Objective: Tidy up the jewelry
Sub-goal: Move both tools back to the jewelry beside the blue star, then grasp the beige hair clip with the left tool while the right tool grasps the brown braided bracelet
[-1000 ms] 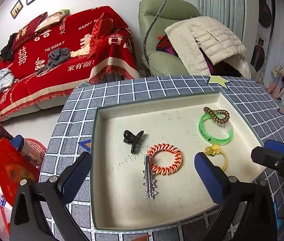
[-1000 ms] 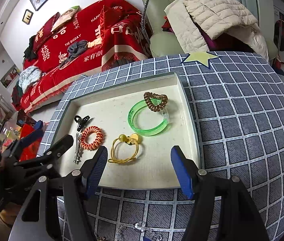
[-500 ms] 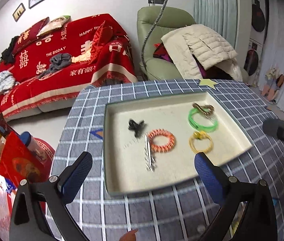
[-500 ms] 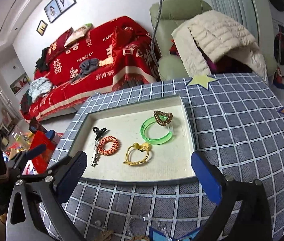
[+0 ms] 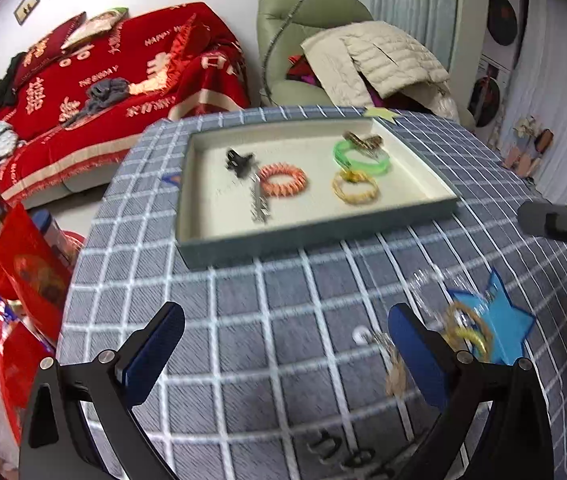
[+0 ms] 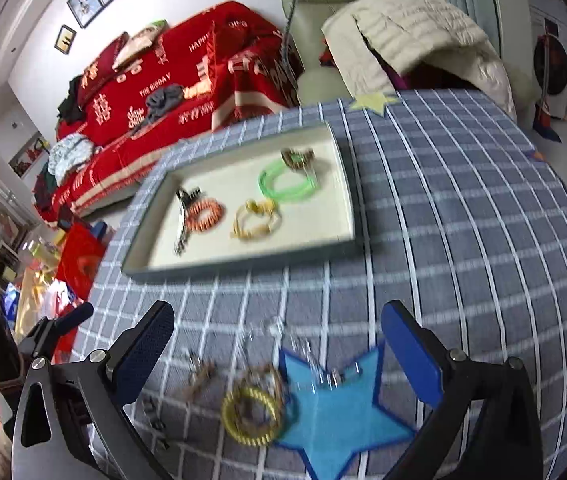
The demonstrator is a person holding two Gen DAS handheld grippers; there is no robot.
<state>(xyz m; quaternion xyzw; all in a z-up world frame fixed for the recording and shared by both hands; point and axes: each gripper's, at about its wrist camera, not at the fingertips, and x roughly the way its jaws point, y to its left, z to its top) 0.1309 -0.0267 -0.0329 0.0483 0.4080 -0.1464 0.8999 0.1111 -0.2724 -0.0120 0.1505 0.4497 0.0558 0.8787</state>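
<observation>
nearest the cameras, both claws stood wide apart with nothing between their blue pads. the right gripper (image 6: 277, 354) had just been opening and hung empty over a loose heap on the checked cloth (image 6: 463, 216). the left gripper (image 5: 285, 354) was likewise spread and empty, above bare cloth just left of that heap.

the heap was what seemed left to sort. it lay at the near edge of the table, partly on a blue star patch (image 6: 343, 408): a yellow coil tie (image 6: 249, 414), ridged and springy-looking, overlapping a brownish ring too blurred to name, with small silvery and clear bits beside it, perhaps clips or earrings. a few dark small pieces sat nearer still, unclear.

farther back, well apart from the heap, a shallow tray (image 6: 243, 266) with a cream floor and grey-green rim held what looked already sorted. on its left lay a black claw clip (image 5: 238, 161), a silver spiked clip (image 5: 260, 204) and an orange coil tie (image 5: 283, 180), close together. to the right were a yellow band (image 5: 355, 188) with beads, a translucent green bangle (image 5: 361, 158), and a brown coil tie (image 5: 363, 141) resting on the bangle's far edge.

by this reckoning the job was roughly half done, six pieces in, a handful out.

beyond the table were a red-covered sofa and a green armchair.
</observation>
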